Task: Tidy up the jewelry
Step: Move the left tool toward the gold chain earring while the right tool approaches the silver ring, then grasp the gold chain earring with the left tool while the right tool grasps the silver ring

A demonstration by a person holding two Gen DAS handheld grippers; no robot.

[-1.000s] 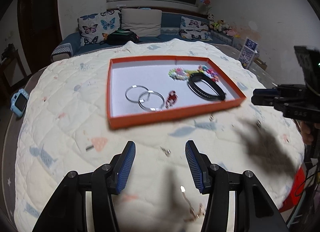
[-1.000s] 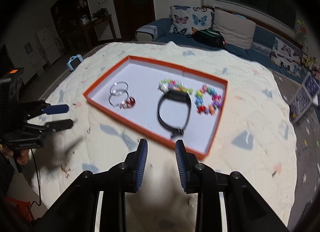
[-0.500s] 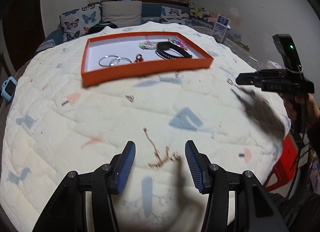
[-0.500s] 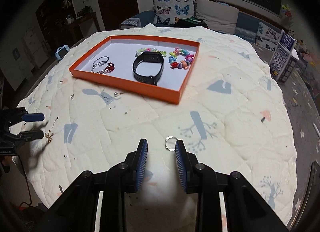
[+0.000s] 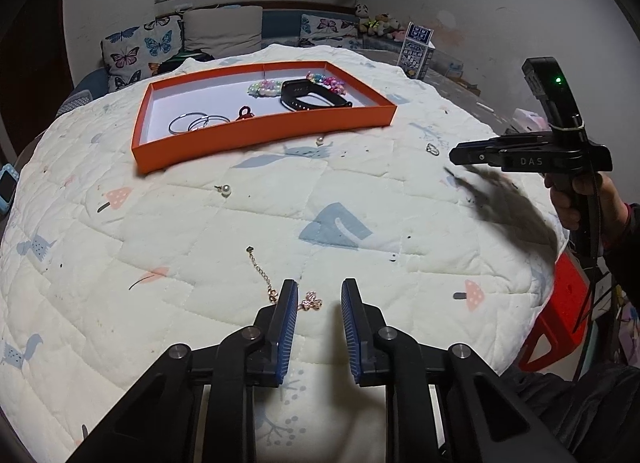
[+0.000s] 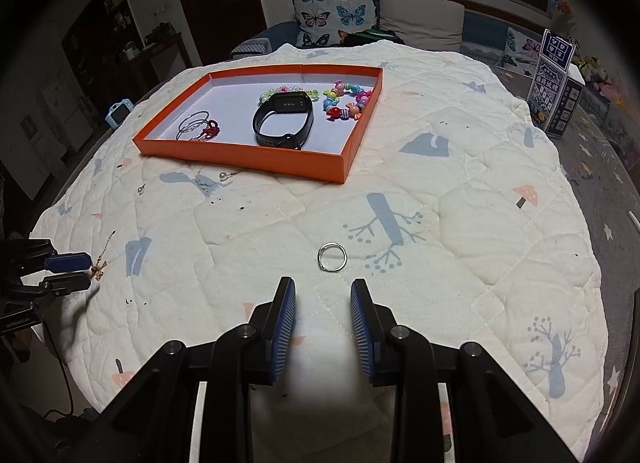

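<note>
Left tool (image 5: 319, 295) has just been closing around the gold chain (image 5: 262, 274), probably not pinching yet; right tool (image 6: 323, 295) spread, ring (image 6: 331, 257) just ahead.

The tray (image 6: 240, 153) sits far back on the quilt (image 6: 460, 223); a ring (image 6: 331, 257) lies nearer, a chain (image 5: 262, 273) to its left

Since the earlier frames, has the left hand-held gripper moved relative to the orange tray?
Yes. The left hand-held gripper has pulled back from the orange tray to the gold chain, its jaws closing.
</note>
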